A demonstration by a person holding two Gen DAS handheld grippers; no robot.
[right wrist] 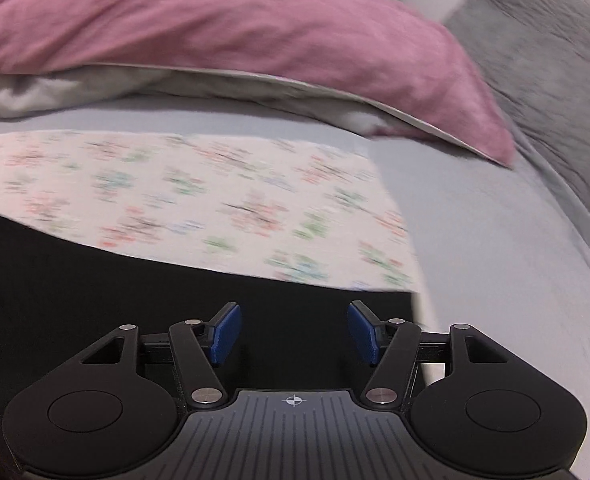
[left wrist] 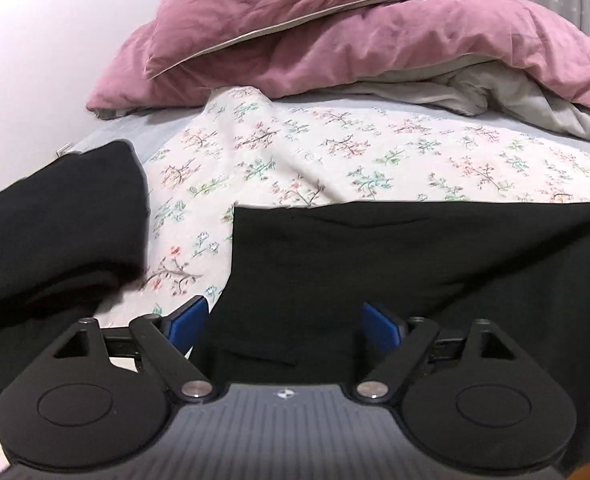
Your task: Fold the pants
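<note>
The black pants (left wrist: 395, 272) lie flat on the floral sheet (left wrist: 295, 152), with a straight edge running across the bed in front of you and a square corner at its left end. A second dark piece of cloth (left wrist: 55, 216) sits apart on the left with a strip of floral sheet between; whether that is a leg of the same pants or another garment, you cannot tell from here.

Your left gripper (left wrist: 285, 320) hangs over the near left part of the pants with its jaws spread wide and nothing pinched between the blue pads (left wrist: 379, 326). Your right gripper (right wrist: 295, 332) is over the right end of the cloth (right wrist: 175, 300), near its corner, jaws parted and also empty.

So both hands are released, and that is where the risk sits. If you close now on the flat middle, you will likely catch only the top layer and the fold will pull apart underneath. Grab too far from the edge and the hem will lag and bunch. Lift one side ahead of the other and that clean straight edge will skew.

Watch the loose floral sheet too: pinch low and it comes up with the pants. The pink duvet (left wrist: 335, 40) and grey pillow (right wrist: 555, 60) behind leave limited room, so a long sweep forward could drag cloth into them.
</note>
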